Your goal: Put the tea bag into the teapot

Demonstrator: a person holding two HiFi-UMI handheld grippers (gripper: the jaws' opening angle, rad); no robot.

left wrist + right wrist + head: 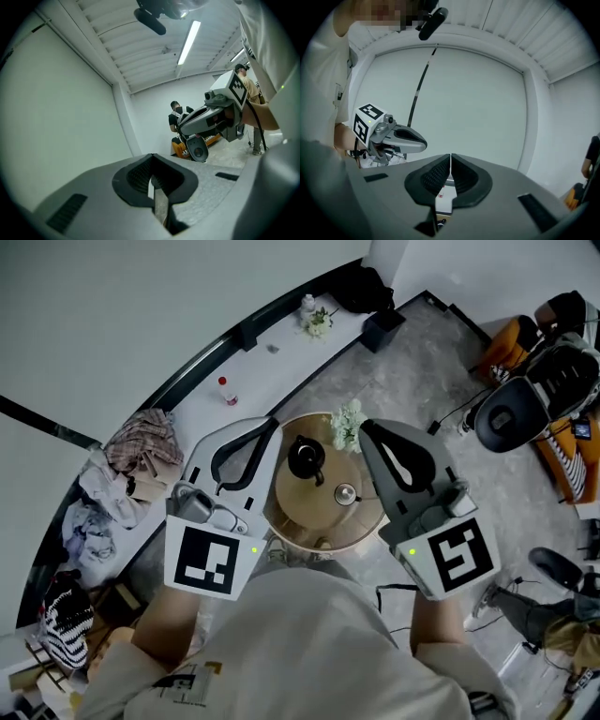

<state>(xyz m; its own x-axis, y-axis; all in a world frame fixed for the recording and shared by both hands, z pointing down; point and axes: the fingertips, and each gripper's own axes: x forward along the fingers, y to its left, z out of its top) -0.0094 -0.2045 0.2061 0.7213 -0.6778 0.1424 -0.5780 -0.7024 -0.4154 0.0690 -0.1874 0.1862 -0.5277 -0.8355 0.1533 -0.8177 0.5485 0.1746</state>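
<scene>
A black teapot [305, 457] stands on a round wooden table [300, 512] straight below me in the head view. Beside it lie a small round metal piece [345, 492] and a bunch of pale flowers [347, 425]. I cannot make out a tea bag in any view. Both grippers are held high above the table, one on each side of the teapot. My left gripper [273, 422] [152, 157] is shut, tips together, with nothing between them. My right gripper [364, 425] [450, 156] is shut too, and I see nothing clamped in it.
A curved window ledge [272, 334] behind the table carries a small bottle [226, 390] and a flower vase [315, 320]. Heaped clothes [141, 456] lie at the left. An office chair [511, 413] and cables stand at the right. A person [176, 112] stands far off in the left gripper view.
</scene>
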